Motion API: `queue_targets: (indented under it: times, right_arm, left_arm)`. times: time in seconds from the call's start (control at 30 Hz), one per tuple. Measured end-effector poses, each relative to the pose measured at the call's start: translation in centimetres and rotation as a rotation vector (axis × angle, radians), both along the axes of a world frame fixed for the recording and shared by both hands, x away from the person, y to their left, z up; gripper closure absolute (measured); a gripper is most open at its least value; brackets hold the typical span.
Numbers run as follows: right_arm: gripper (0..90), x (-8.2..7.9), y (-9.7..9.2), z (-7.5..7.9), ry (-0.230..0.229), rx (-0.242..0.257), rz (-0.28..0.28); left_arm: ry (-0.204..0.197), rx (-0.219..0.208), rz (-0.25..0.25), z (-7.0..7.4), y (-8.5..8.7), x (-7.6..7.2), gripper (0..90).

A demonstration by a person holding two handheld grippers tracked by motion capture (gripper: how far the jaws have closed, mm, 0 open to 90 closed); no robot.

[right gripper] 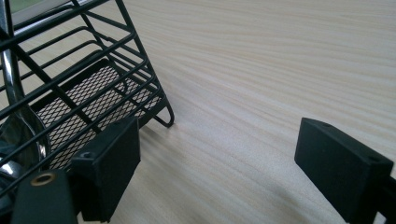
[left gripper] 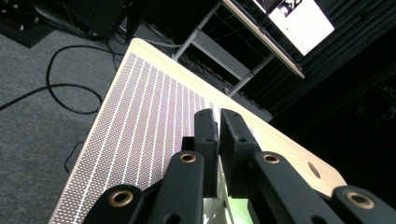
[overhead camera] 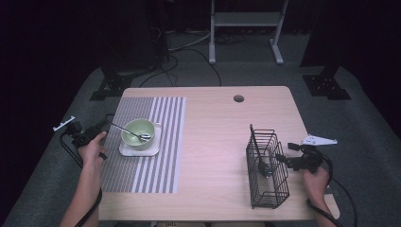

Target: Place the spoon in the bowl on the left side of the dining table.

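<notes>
The left hand-held gripper (overhead camera: 97,130) is hovering at the left edge of the striped mat (overhead camera: 161,142), just beside the green bowl (overhead camera: 138,132). In the left gripper view its jaws are sitting almost pressed together, with only a thin slit between them and nothing visibly pinched. A spoon (overhead camera: 132,132) is lying in the bowl, its scoop inside and its handle sticking out over the rim toward that gripper. The bowl is resting on a small white plate (overhead camera: 137,150) on the mat.

The right hand-held gripper (overhead camera: 283,160) is waiting at the right side of the wire basket (overhead camera: 267,172), its jaws spread wide over bare table (right gripper: 261,70) and holding nothing. A second, darker utensil (overhead camera: 259,156) is standing in the basket, handle up and leaning.

Judging from this, the work looks like sorting cutlery between bowl and basket: one piece is in the basket, one in the bowl. Which way the spoon is travelling I cannot tell, so the remaining step is unclear.

No brand, label or readable writing is showing; the bright screen (left gripper: 299,18) in the left gripper view is too blurred to read.
</notes>
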State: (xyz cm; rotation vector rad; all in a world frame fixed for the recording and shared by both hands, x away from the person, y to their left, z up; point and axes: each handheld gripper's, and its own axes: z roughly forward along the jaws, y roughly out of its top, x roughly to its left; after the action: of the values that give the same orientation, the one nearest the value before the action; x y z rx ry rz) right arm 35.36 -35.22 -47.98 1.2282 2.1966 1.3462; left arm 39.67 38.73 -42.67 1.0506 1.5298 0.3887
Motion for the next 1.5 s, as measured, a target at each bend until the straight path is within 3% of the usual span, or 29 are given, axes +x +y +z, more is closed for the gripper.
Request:
queue_targets:
  times: [0.43, 0.57, 0.7, 0.9, 1.17, 1.3, 1.4, 1.5]
  right_arm:
    - [13.3, 0.0, 0.0, 0.0, 0.0, -0.001, 0.001]
    - [13.3, 0.0, 0.0, 0.0, 0.0, 0.0, 0.0]
    - [13.3, 0.0, 0.0, 0.0, -0.001, 0.001, 0.0]
    - [13.3, 0.0, 0.0, 0.0, -0.004, 0.004, -0.001]
    - [13.3, 0.0, 0.0, 0.0, -0.001, 0.001, -0.003]
    - [13.3, -0.1, 0.0, 0.0, -0.001, -0.001, -0.007]
    - [13.3, -0.1, 0.0, 0.0, -0.003, -0.001, -0.008]
    - [13.3, -0.1, 0.0, 0.1, -0.007, -0.001, -0.006]
  left_arm:
    - [0.001, 0.01, -0.004, -0.2, 0.2, -0.3, 75.6]
    - [0.007, 0.033, -0.004, -0.2, 0.2, -0.5, 71.2]
    - [0.008, 0.037, -0.007, -0.3, 0.2, -0.8, 65.4]
    - [0.022, 0.029, -0.011, -0.4, 0.2, -1.1, 48.6]
    - [0.045, 0.041, -0.061, -0.3, -0.1, -2.0, 29.9]
    - [0.046, 0.067, -0.079, -0.1, -0.6, -2.5, 26.1]
    - [0.048, 0.053, -0.102, -0.2, -0.8, -2.8, 25.3]
    - [0.05, 0.067, -0.114, -0.2, -1.1, -3.0, 23.7]
